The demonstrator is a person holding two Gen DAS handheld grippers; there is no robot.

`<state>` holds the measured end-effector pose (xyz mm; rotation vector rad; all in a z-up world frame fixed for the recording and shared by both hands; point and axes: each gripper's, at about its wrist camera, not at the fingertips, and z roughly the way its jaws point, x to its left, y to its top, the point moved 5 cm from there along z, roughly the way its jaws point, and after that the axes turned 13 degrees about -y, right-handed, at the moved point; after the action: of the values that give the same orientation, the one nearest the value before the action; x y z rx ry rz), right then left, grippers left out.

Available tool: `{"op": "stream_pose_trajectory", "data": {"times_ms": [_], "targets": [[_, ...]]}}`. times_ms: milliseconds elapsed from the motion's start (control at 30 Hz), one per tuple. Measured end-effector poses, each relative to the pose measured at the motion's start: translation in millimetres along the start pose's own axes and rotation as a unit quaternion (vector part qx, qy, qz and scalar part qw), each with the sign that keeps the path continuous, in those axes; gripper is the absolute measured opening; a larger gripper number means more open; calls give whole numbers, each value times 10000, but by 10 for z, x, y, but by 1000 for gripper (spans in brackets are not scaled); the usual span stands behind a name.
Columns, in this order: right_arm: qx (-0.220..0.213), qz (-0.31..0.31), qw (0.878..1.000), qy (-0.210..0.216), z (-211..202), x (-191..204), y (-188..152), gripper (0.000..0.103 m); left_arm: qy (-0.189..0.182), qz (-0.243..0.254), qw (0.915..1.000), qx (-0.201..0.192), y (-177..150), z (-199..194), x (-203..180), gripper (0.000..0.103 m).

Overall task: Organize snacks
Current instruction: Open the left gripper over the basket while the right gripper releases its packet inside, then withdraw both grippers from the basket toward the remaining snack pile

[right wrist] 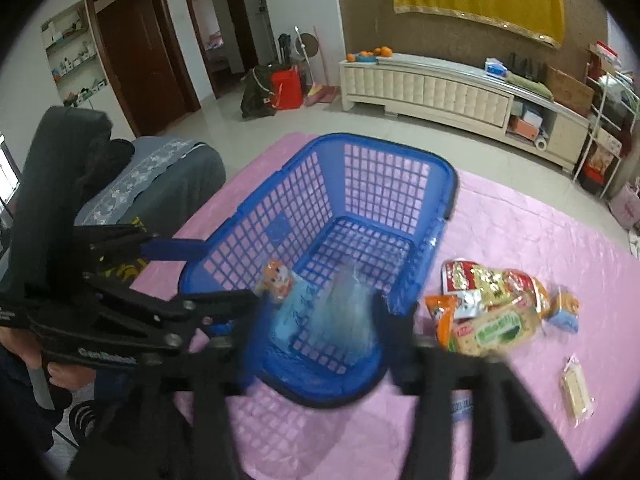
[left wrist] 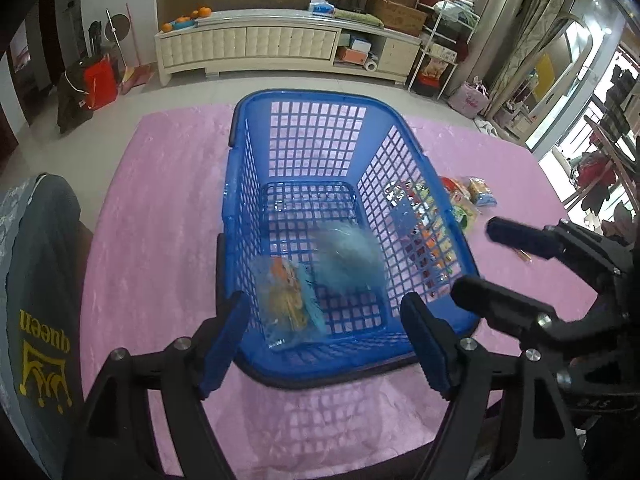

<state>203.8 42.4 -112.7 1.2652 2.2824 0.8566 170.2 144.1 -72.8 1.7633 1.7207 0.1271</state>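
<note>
A blue mesh basket (left wrist: 312, 98) (right wrist: 448, 168) stands on the pink cloth. In it lie an orange-and-blue snack packet (left wrist: 290, 300) (right wrist: 280, 284) and a motion-blurred light blue packet (left wrist: 348, 256) (right wrist: 348, 308), apparently falling. My left gripper (left wrist: 324, 344) is open and empty at the basket's near rim. My right gripper (right wrist: 320, 332) is open and blurred over the near rim; it also shows in the left wrist view (left wrist: 480, 260) to the right of the basket. A pile of snack packets (right wrist: 488, 304) (left wrist: 464, 196) lies right of the basket.
A single cracker packet (right wrist: 576, 392) lies on the cloth (right wrist: 540, 232) at the right. A grey cushioned seat (right wrist: 160, 176) stands left of the table. A white cabinet (left wrist: 280, 44) runs along the far wall.
</note>
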Motion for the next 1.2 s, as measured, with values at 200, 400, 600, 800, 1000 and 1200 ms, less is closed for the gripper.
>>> {"op": "stream_pose_trajectory", "data": {"times_ms": [200, 400, 600, 800, 1000, 1200], "targets": [[26, 126, 9999, -112, -152, -117, -82, 80, 119, 241, 9995, -183, -85, -201, -248, 75], [-85, 356, 9992, -164, -392, -243, -184, 84, 446, 619, 9953, -603, -158, -463, -568, 76], [-115, 489, 9983, -301, -547, -368, -281, 84, 442, 817, 9924, -808, -246, -618, -860, 76], [-123, 649, 9975, -264, -658, -488, -397, 84, 479, 1115, 9883, -922, -304, -635, -1130, 76], [-45, 818, 9959, -386, -721, -673, -558, 86, 429, 1264, 9862, -981, -378, -562, -1334, 75], [-35, 1119, 9922, -554, -781, -966, -724, 87, 389, 1404, 9833, -1091, -423, -438, -1545, 76]]}}
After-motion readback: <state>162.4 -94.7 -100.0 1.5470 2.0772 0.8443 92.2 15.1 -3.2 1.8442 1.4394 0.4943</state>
